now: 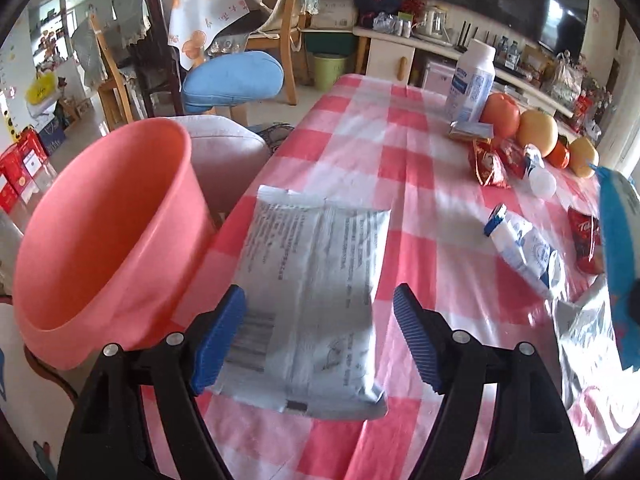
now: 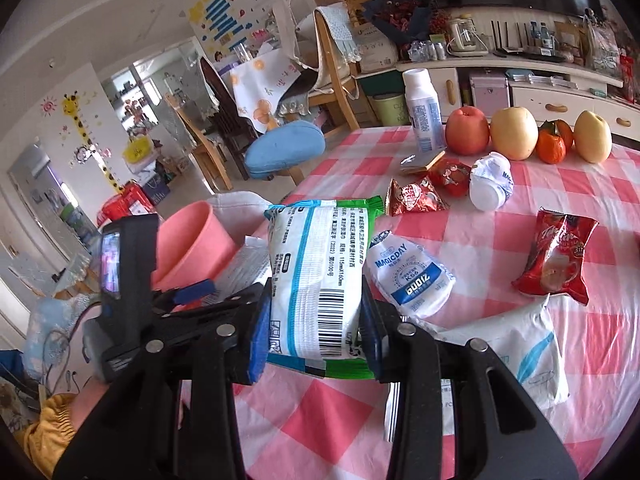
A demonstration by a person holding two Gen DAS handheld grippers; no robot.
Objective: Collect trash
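Note:
A pink plastic bin [image 1: 100, 236] stands at the table's left edge; it also shows in the right wrist view [image 2: 192, 248]. My left gripper [image 1: 320, 336] is open, its blue pads either side of a flat grey-white printed packet [image 1: 312, 300] lying on the checked tablecloth. My right gripper [image 2: 316, 324] is shut on a white, blue and green tissue pack [image 2: 316, 280], held above the table to the right of the bin. Loose wrappers lie further right: a white MAGICDAY pouch [image 2: 412, 276], a red sachet [image 2: 556, 260] and a white mailer bag [image 2: 516, 344].
Fruit [image 2: 514, 132] sits in a row at the table's far side with a white bottle [image 2: 422, 116], a small white bottle [image 2: 490, 186] and red candy wrappers [image 2: 416, 196]. Chairs and a blue cushion [image 1: 234, 78] stand beyond the table [image 1: 360, 152].

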